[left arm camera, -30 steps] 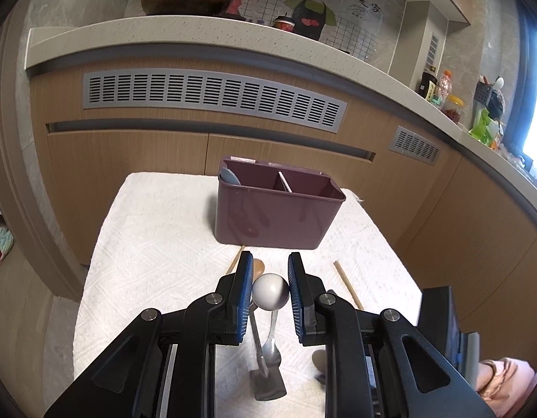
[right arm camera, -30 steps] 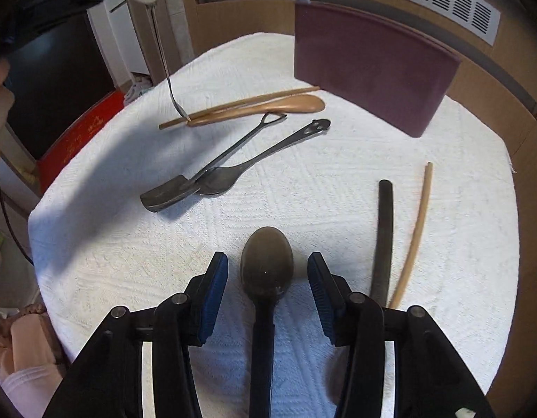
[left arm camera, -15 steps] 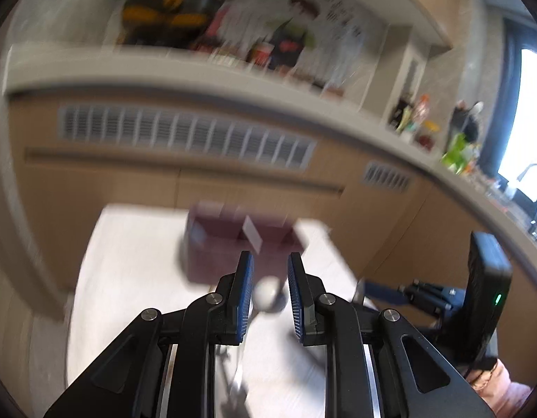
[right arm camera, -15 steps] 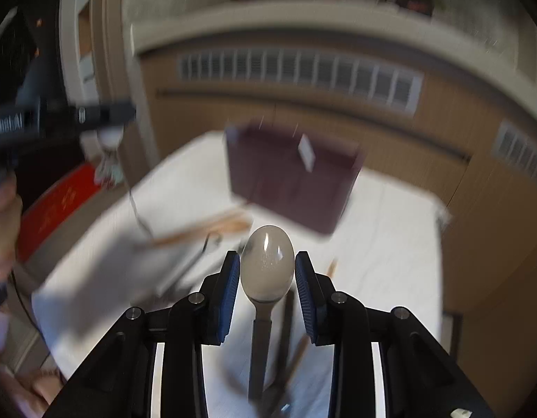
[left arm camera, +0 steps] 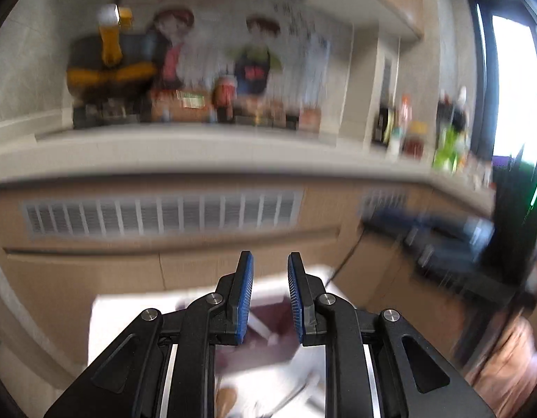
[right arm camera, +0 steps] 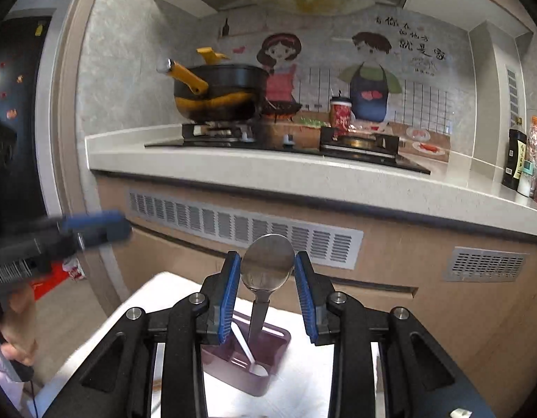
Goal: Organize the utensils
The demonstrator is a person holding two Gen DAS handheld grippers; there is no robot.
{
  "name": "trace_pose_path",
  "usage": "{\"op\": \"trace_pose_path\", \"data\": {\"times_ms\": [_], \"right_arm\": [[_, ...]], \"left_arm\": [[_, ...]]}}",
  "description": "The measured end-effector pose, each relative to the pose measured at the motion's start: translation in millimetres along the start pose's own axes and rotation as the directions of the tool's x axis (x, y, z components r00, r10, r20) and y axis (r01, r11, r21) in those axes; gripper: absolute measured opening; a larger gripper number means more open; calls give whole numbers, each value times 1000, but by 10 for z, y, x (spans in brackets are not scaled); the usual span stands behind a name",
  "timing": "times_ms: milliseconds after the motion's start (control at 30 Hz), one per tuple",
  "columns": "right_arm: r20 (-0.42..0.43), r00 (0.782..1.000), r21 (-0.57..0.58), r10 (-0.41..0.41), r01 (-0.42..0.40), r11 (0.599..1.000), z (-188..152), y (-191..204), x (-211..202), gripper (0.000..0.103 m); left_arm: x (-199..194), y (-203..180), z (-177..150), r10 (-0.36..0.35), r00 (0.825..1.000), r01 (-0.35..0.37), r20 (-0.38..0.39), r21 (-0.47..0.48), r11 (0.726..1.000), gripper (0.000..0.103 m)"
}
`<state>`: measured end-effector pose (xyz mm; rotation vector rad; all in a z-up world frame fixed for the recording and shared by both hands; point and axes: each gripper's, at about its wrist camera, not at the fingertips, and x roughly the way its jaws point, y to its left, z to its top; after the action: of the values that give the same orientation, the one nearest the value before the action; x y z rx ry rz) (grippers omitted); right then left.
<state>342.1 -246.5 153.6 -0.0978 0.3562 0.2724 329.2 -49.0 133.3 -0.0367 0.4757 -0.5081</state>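
Left wrist view: heavy motion blur throughout. The purple caddy point(left arm camera: 268, 317) is mostly hidden behind the fingers point(left arm camera: 243, 299); its contents cannot be made out. A smeared brown shape point(left arm camera: 226, 397) at the bottom edge is unidentifiable. Right wrist view: the metal spoon point(right arm camera: 267, 264) has its lower handle hidden inside the caddy. The left gripper point(right arm camera: 94, 224) is blurred; its opening cannot be judged here.

right gripper point(right arm camera: 267, 291) gripping spoon point(right arm camera: 267, 260), above caddy point(right arm camera: 245, 357)
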Motion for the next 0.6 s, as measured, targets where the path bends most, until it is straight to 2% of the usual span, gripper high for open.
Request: {"op": "trace_pose_path", "data": {"times_ms": [67, 167, 233, 367, 433, 500, 533, 600], "right_arm": [[-23, 1000, -5, -15, 15, 1000, -104, -25, -9, 29], [-80, 997, 6, -9, 9, 1000, -284, -118, 7, 29], [-104, 994, 0, -21, 21, 1000, -397, -167, -4, 29], [-125, 992, 8, -35, 36, 999, -535, -285, -55, 29], [-123, 992, 13, -40, 42, 999, -584, -358, -95, 29], [-125, 991, 16, -45, 47, 999, -632, -418, -120, 29], [-126, 991, 20, -44, 47, 999, -655, -445, -136, 29], [-129, 991, 26, -42, 46, 999, -695, -485, -162, 29]], "left_arm": [[289, 2, -303, -14, 994, 15, -109, 10, 1000, 21], [675, -65, -719, -50, 963, 59, -265, 25, 998, 21], [858, -162, -960, -78, 935, 103, -346, 54, 993, 22], [1187, -446, -1334, -161, 858, 244, -488, 111, 964, 25], [1321, -582, -1459, -143, 839, 261, -526, 157, 952, 27], [1441, -665, -1528, -105, 830, 247, -547, 193, 950, 29], [1508, -675, -1544, -93, 825, 240, -557, 197, 951, 29], [1649, -691, -1573, -91, 804, 242, -588, 182, 953, 31]]}}
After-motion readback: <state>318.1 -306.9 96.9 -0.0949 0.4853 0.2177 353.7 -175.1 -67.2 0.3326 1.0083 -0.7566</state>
